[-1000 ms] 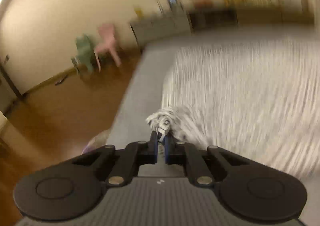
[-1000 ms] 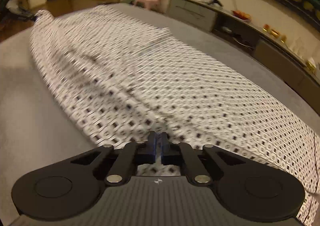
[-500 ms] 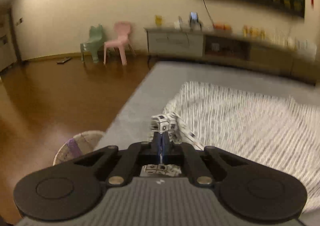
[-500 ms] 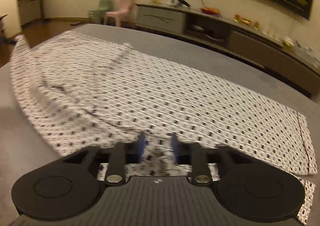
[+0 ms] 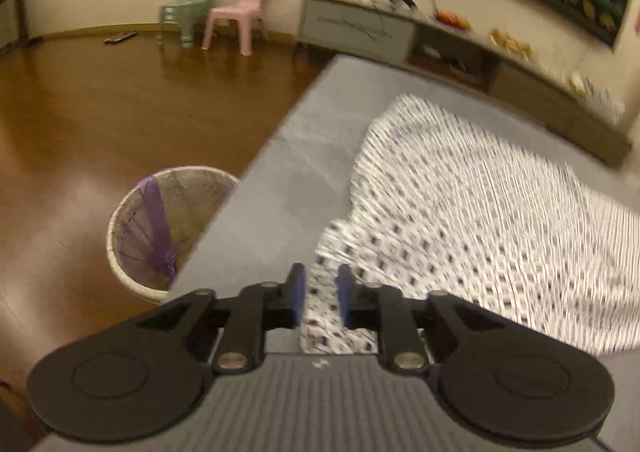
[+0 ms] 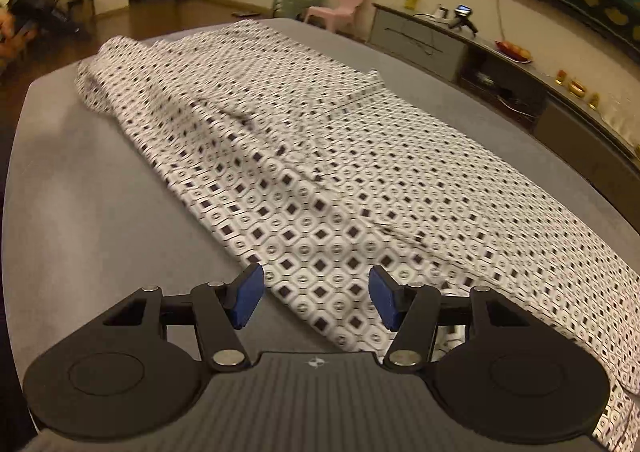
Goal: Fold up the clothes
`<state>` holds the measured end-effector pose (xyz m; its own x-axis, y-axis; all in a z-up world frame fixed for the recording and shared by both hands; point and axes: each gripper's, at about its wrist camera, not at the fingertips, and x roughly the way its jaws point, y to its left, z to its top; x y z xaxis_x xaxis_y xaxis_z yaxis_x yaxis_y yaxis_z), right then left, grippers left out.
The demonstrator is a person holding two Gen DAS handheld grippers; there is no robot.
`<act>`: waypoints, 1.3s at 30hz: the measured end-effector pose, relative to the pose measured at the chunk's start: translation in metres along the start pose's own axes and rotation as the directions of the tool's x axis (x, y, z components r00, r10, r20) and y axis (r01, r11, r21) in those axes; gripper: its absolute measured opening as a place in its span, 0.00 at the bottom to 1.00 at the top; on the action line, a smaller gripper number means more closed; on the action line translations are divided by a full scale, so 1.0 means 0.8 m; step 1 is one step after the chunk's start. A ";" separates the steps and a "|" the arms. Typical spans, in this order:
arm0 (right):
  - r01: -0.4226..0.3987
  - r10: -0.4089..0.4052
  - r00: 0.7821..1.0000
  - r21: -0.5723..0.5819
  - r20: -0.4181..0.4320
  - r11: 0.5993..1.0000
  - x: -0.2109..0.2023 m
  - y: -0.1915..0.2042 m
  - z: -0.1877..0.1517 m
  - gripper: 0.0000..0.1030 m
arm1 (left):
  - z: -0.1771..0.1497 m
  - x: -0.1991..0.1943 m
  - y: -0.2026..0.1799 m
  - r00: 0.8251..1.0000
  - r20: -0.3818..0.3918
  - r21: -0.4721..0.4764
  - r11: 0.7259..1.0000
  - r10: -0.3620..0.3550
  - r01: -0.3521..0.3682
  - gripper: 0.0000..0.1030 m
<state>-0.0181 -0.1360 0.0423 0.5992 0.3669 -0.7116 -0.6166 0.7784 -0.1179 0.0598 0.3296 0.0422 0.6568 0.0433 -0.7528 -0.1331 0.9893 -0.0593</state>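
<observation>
A white garment with a small dark diamond print (image 6: 320, 156) lies spread along the grey padded table (image 6: 100, 192). My right gripper (image 6: 316, 284) hovers over its near edge, jaws wide apart, blue pads (image 6: 248, 294) clear of the cloth. In the left wrist view the same garment (image 5: 480, 212) is blurred. Its near corner lies under and between the fingers of my left gripper (image 5: 322, 280). That gripper's jaws are opening, with a gap on both sides of the cloth. My left gripper (image 6: 28, 20) also shows at the right view's far left, in a hand.
A woven basket with a purple liner (image 5: 160, 228) stands on the wood floor beside the table's left edge (image 5: 248, 180). Pink (image 5: 240, 12) and green (image 5: 188, 4) small chairs stand by the far wall. A long low sideboard (image 6: 460, 48) runs behind the table.
Both grippers were shut on the garment's edge and have let go. The right opened first, then the left. The cloth has dropped and settled on the table, and the left view has swung left.
</observation>
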 end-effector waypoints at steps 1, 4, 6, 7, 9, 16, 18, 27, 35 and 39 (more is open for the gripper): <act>0.003 -0.003 1.000 -0.003 -0.009 1.000 0.003 0.001 -0.001 0.57 | -0.001 0.003 -0.013 1.000 -0.005 0.044 0.999 0.010 -0.010 0.30; 0.005 -0.005 1.000 -0.001 -0.022 1.000 0.010 0.001 -0.003 0.53 | -0.007 -0.003 -0.051 0.995 0.085 0.171 0.983 0.050 -0.064 0.48; -0.011 0.011 1.000 0.022 -0.005 1.000 -0.003 -0.005 -0.004 0.53 | -0.007 -0.010 -0.076 0.990 0.139 0.237 0.970 0.028 -0.061 0.59; -0.016 0.015 1.000 0.043 0.010 0.999 -0.007 -0.009 -0.002 0.53 | -0.007 -0.009 -0.088 0.990 0.141 0.268 0.962 0.012 -0.050 0.66; -0.009 0.007 1.000 0.077 0.028 0.997 -0.011 -0.016 0.002 0.54 | -0.011 0.006 -0.113 0.996 0.085 0.335 0.942 -0.024 -0.006 0.66; 0.061 -0.057 0.998 0.222 -0.023 0.973 -0.004 -0.058 -0.015 0.53 | -0.065 0.000 -0.209 0.971 -0.014 0.643 0.742 -0.239 0.192 0.51; 0.097 -0.096 0.995 0.271 -0.017 0.958 -0.011 -0.078 -0.019 0.52 | -0.076 -0.009 -0.228 0.961 -0.004 0.691 0.694 -0.276 0.202 0.51; 0.212 -0.244 0.969 0.363 0.044 0.907 -0.160 -0.133 -0.102 0.84 | -0.065 0.007 -0.294 0.926 0.016 0.758 0.608 -0.378 0.235 0.51; 0.251 -0.217 0.966 0.309 -0.141 0.917 -0.161 -0.117 -0.176 0.79 | -0.052 0.057 -0.360 0.926 -0.021 0.802 0.547 -0.376 0.240 0.38; 0.265 -0.213 0.958 0.310 -0.190 0.913 -0.145 -0.136 -0.177 0.06 | -0.040 0.059 -0.361 0.913 -0.044 0.791 0.544 -0.407 0.280 0.01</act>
<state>-0.0929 -0.3350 0.0396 0.6087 0.0888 -0.7884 -0.2462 0.9658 -0.0814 0.1055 0.0417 0.0032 0.6210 -0.3689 -0.6915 0.6988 0.6602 0.2754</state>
